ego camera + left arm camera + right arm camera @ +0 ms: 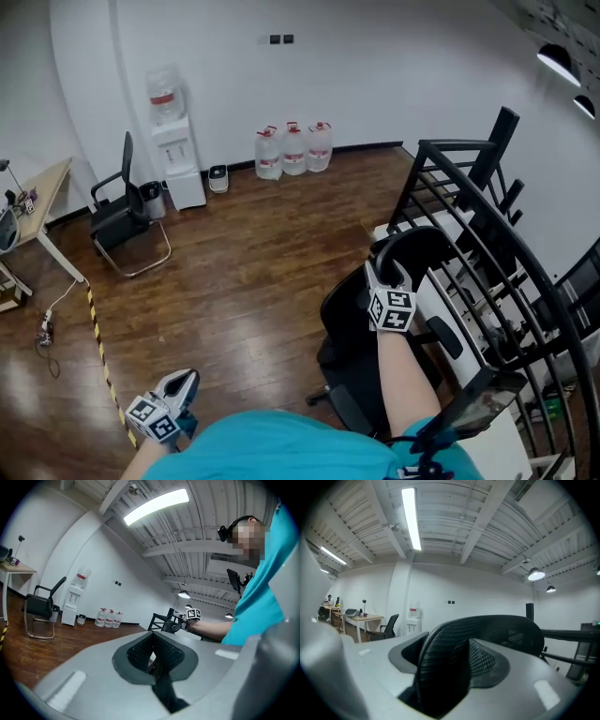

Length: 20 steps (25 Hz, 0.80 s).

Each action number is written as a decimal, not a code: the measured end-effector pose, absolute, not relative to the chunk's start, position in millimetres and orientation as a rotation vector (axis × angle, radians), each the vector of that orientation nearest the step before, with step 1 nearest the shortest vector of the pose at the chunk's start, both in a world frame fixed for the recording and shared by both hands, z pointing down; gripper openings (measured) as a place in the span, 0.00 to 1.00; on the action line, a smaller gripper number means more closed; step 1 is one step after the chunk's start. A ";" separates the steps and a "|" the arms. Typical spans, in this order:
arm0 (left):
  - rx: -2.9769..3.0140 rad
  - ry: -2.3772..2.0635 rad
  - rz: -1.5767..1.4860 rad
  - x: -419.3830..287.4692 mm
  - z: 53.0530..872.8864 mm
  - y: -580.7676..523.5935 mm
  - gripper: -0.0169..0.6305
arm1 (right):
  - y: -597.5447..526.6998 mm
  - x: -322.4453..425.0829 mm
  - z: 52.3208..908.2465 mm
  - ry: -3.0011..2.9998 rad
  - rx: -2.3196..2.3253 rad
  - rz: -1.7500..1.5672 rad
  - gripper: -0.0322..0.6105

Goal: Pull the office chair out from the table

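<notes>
Two jaws of R gripper (pixel 388 272) pinch office chair (pixel 427 246) backrest top; L gripper (pixel 181 382) pressed together.

Teal shirt (pixel 281 448), grey left gripper (pixel 184 382) and right gripper (pixel 388 272), black ribbed pads (pixel 139 651), black-and-white marker cubes (pixel 394 311)

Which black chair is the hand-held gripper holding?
The office chair beside the white table: the right hand-held gripper clamps its backrest top. The other chair stands untouched near the water dispenser.
</notes>
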<state>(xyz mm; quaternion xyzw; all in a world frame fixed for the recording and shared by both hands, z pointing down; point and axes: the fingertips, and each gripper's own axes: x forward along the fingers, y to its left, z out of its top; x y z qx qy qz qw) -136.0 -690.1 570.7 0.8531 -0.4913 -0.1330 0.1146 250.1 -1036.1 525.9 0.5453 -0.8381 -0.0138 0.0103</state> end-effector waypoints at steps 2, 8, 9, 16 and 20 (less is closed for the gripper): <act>2.484 -1.476 -0.386 -137.7 567.7 -684.6 0.06 | -1045.0 245.6 523.7 -2.626 1.686 -0.039 0.46; 2.435 -1.554 -0.392 -148.8 559.4 -679.1 0.06 | -1073.6 222.0 517.1 -2.644 1.639 -0.036 0.46; 2.430 -1.562 -0.390 -145.5 561.5 -679.2 0.06 | -1077.5 222.0 518.6 -2.649 1.631 -0.036 0.46; 2.423 -1.577 -0.384 -134.4 559.5 -686.7 0.06 | -1102.9 206.5 516.6 -2.659 1.577 -0.051 0.46; 2.439 -1.586 -0.379 -135.4 559.5 -687.6 0.06 | -1108.9 199.4 516.3 -2.655 1.556 -0.055 0.46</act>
